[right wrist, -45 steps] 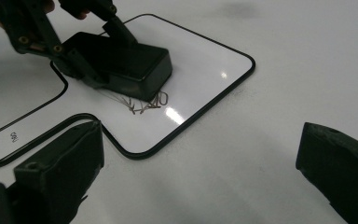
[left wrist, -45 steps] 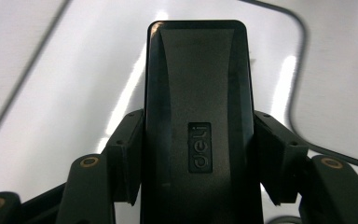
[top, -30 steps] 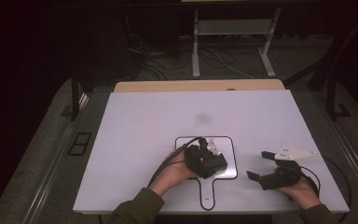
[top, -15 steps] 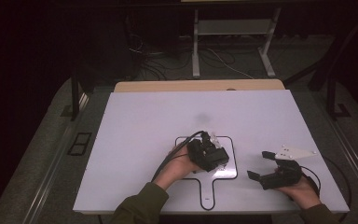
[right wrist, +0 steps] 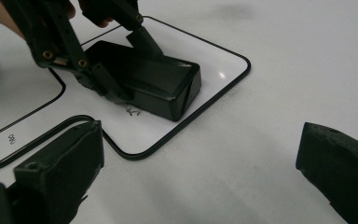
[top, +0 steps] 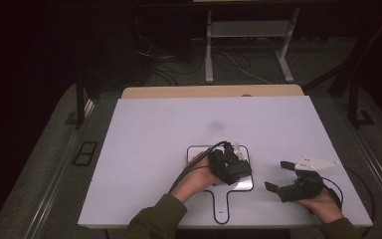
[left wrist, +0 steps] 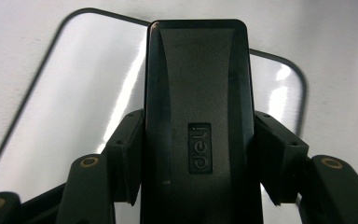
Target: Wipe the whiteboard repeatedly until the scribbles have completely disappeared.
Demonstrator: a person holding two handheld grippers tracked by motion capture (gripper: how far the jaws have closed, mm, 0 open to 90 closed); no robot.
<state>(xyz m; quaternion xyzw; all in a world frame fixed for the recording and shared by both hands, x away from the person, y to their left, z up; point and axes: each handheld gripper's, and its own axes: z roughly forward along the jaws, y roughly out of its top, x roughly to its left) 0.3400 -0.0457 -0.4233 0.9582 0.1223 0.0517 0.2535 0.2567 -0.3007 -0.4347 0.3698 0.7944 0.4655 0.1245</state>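
White table [top: 154,149], left claw [left wrist: 196,154] clamping black "deli" box [left wrist: 198,93]; right claw [right wrist: 200,177] gaping, empty

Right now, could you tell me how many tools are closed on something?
1. The left tool grips the black box over the outlined board. The right tool is open near the table's right front, holding nothing.

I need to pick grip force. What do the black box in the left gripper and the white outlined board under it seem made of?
Black rectangular box: likely moulded plastic, matte, fine-grained, with embossed logo. White paddle-shaped board with black outline: smooth and glossy, showing glare streaks; perhaps coated plastic or laminate, uncertain.
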